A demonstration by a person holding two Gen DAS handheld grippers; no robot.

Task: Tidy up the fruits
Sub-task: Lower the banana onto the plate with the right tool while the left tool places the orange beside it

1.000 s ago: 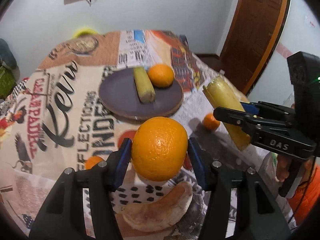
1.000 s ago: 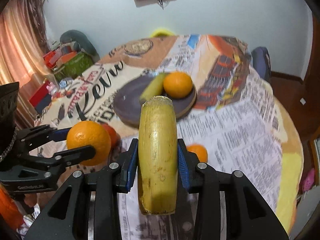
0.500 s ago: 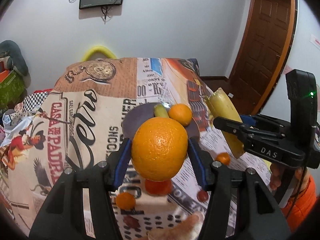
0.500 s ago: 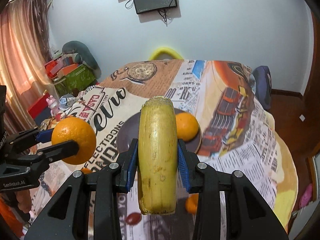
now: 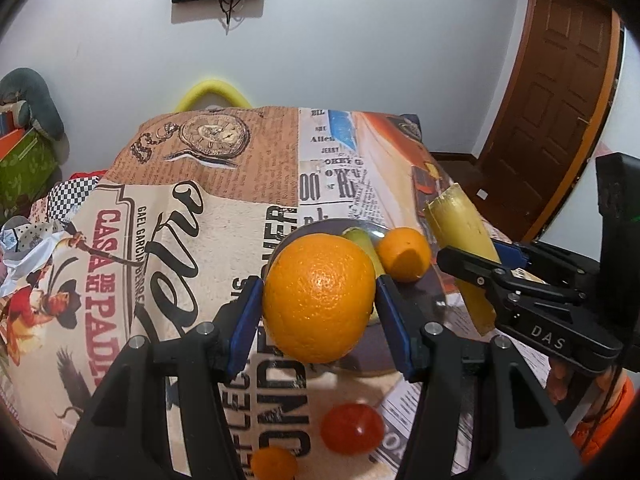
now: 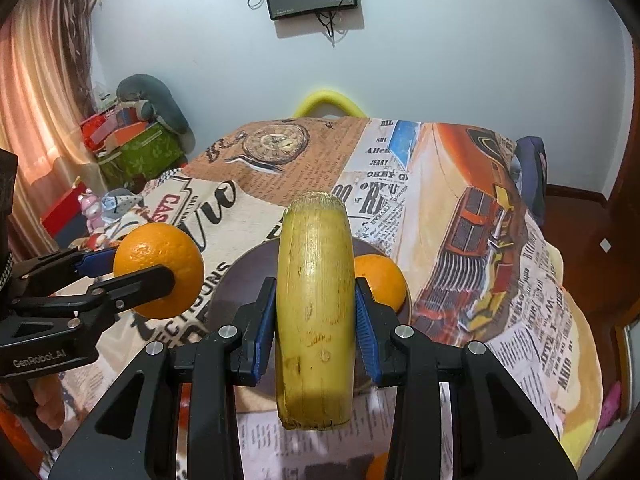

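Left gripper (image 5: 318,306) jaws are clamping an orange (image 5: 319,297), right gripper (image 6: 315,314) jaws a banana (image 6: 315,300), both hovering w/ fruit over the plate (image 6: 240,276) mid-bench, prob. for placing.

Plate (image 5: 424,300) mostly hidden behind held orange (image 5: 318,298) — small orange (image 5: 274,465) cut off below.

Both fisheye views are evenly and softly lit, fairly bright, with no hard shadows. A small glare spot sits on the held orange (image 5: 318,298) and a sheen on the dark plate (image 5: 430,298). Edges bend strongly and darken into black corners. Near fruit at the bottom looks slightly soft.
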